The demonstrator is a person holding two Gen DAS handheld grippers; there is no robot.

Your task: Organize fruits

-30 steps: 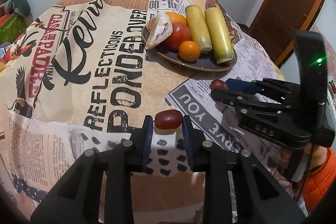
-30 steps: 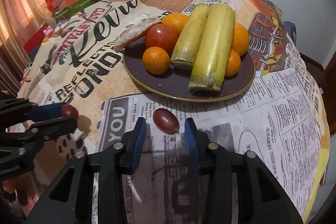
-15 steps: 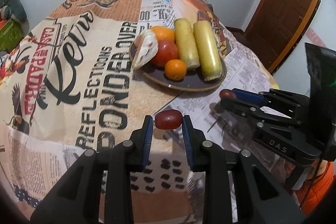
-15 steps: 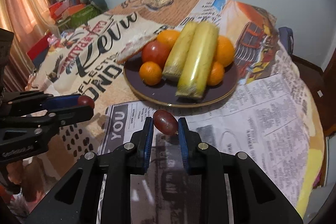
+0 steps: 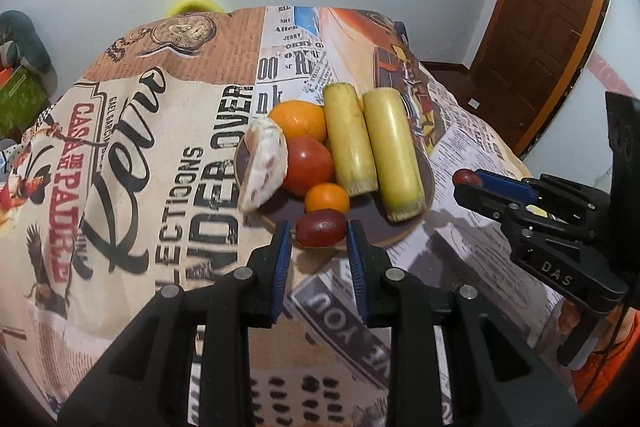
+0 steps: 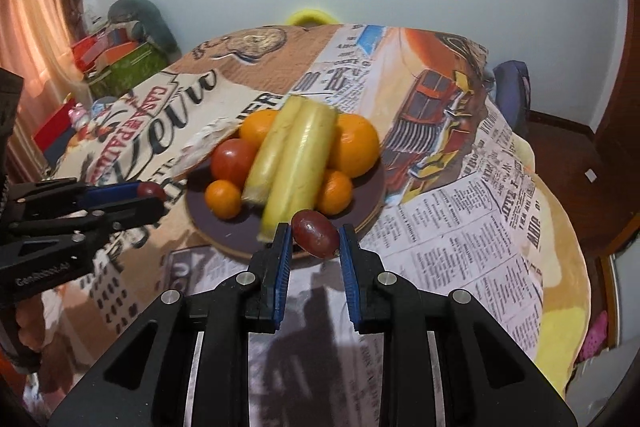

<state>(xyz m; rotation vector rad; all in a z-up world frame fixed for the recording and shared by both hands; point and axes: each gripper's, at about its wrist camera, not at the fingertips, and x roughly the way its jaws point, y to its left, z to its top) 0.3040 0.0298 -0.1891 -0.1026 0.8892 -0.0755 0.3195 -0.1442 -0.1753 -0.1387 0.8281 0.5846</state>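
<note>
Each claw carries one red grape. The left claw [image 5: 320,241] pinches its grape [image 5: 321,228] across the short middle, long axis lying sideways between the blue pads; in its own view the fruit sits at the 6 o'clock rim of the plate [image 5: 429,183], raised off the worktop [image 5: 168,187]. The right claw [image 6: 311,247] grips the other grape [image 6: 315,233], which sits tilted between the pads — its upper end leaning toward 11 o'clock — over the plate rim [image 6: 376,203] at about 5 o'clock of the dish.

A grape is light, smooth-skinned and soft: too much squeeze would likely split it, too little and it may roll out of the pads. The middle of the belly is the best hold, as the left has it. The tilted one looks less secure and could pivot on release.

The plate is crowded: two pale yellow stalks [image 5: 372,143], a tomato [image 5: 308,166], oranges [image 5: 298,120] and a white wedge [image 5: 264,163]. The bare patches lie along the near rim beside the small orange [image 5: 327,198], so each grape is best set low there — dropped from height it would probably roll off onto the cloth.
</note>
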